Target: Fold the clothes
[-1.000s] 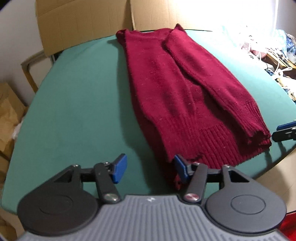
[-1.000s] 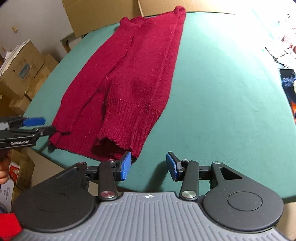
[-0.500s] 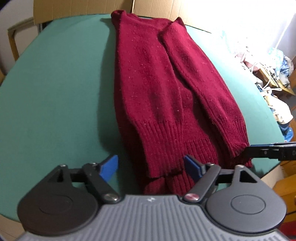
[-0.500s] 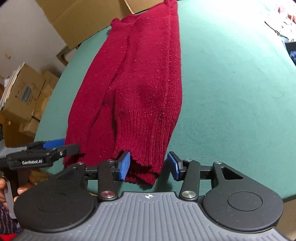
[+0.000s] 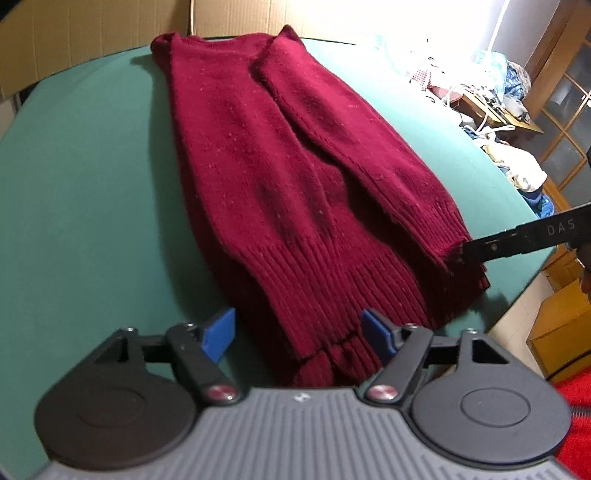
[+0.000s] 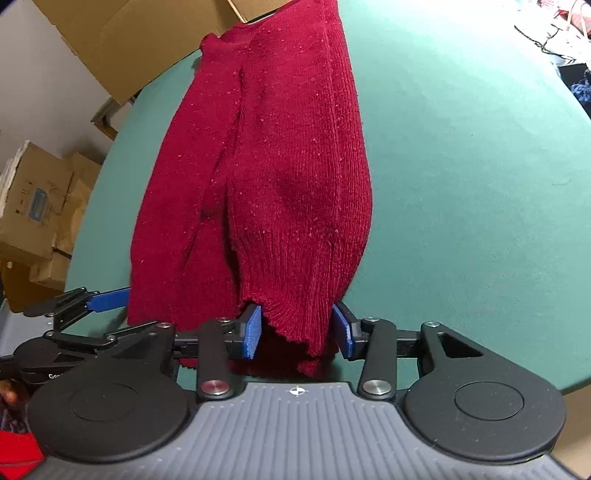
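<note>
At the table's (image 5: 92, 192) near edge, the left gripper (image 5: 299, 334) and right gripper (image 6: 297, 328) each stand spread around a hem corner of the red sweater (image 5: 280, 177) — placed, I judge, to pinch it. Sleeves lie folded inward — collar toward the far edge.

Dark red knitted sweater (image 5: 280, 177) is lying lengthwise on the green cloth-covered table (image 5: 85, 177), ribbed hem at the near edge. Left gripper (image 5: 298, 334) and right gripper (image 6: 295, 330) are sitting at that hem, side by side. Flat cardboard sheets (image 5: 110, 33) are standing behind the table; brown cardboard boxes (image 6: 37, 206) are sitting beside it.
</note>
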Action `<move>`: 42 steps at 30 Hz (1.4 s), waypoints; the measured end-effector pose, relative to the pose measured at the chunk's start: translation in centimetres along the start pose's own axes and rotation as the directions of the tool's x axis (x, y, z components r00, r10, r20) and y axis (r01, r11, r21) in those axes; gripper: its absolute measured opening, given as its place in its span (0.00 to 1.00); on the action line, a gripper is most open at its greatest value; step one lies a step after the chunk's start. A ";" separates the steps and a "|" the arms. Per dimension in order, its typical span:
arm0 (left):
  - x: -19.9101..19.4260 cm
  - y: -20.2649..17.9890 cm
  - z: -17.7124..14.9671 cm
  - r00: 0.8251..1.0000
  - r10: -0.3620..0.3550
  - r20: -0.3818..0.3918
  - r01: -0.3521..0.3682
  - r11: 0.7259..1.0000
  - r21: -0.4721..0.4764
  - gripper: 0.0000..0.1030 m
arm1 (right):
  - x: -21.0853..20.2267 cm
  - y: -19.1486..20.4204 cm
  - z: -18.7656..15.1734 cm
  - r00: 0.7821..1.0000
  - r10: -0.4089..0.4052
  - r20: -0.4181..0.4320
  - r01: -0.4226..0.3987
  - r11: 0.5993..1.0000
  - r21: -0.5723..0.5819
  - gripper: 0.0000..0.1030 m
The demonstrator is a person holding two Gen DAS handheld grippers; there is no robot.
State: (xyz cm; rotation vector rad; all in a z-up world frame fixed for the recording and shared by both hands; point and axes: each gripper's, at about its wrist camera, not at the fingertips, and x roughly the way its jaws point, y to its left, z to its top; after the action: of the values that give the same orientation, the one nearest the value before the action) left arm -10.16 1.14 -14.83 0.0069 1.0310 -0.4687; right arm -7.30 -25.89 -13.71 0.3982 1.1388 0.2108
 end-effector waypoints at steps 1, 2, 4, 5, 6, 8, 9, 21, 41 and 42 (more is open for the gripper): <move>0.2 0.1 0.4 1.000 -0.010 -0.002 0.010 1.000 -0.011 0.67 | 0.1 0.2 0.1 1.000 -0.013 0.004 0.013 1.000 0.004 0.43; 0.4 0.3 0.8 1.000 -0.023 -0.003 0.022 0.999 -0.025 0.66 | 0.2 0.5 0.2 1.000 -0.025 0.008 0.025 1.000 0.006 0.43; 0.5 0.5 1.3 1.000 -0.031 -0.004 0.031 0.999 -0.032 0.62 | 0.3 0.8 0.1 0.998 -0.055 0.015 0.055 0.999 0.004 0.38; 0.4 0.5 1.2 1.000 -0.028 -0.002 0.028 0.999 -0.028 0.60 | 0.3 1.0 -0.1 0.997 -0.074 0.019 0.074 0.997 -0.003 0.32; 0.2 0.6 0.9 1.000 -0.023 0.001 0.023 0.999 -0.025 0.54 | 0.3 1.1 -0.3 0.996 -0.088 0.023 0.089 0.996 -0.009 0.31; 0.0 0.8 0.8 1.000 -0.019 0.008 0.019 0.999 -0.030 0.43 | 0.2 1.0 -0.4 0.995 -0.096 0.024 0.096 0.995 -0.007 0.27; 0.0 1.0 0.8 1.000 -0.025 0.006 0.026 0.999 -0.042 0.35 | 0.2 1.0 -0.4 0.995 -0.097 0.023 0.097 0.995 -0.007 0.26; -0.6 2.5 0.3 0.993 -0.110 -0.035 0.100 0.974 -0.203 0.24 | -0.9 -0.7 -0.8 0.999 0.016 -0.048 -0.015 1.000 0.012 0.52; -0.2 0.2 0.3 0.999 -0.044 0.010 0.045 0.980 -0.194 0.56 | 0.0 -5.2 0.1 0.973 0.230 0.009 -0.227 0.953 0.200 0.41; -0.3 0.3 0.4 0.999 -0.040 0.011 0.042 0.978 -0.203 0.53 | 0.0 -5.5 0.1 0.973 0.231 0.010 -0.228 0.951 0.208 0.38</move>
State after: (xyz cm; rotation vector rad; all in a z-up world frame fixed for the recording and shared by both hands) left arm -9.85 1.45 -14.50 -0.1990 1.0701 -0.3985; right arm -7.47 -30.94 -15.93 0.7175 1.1318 0.2993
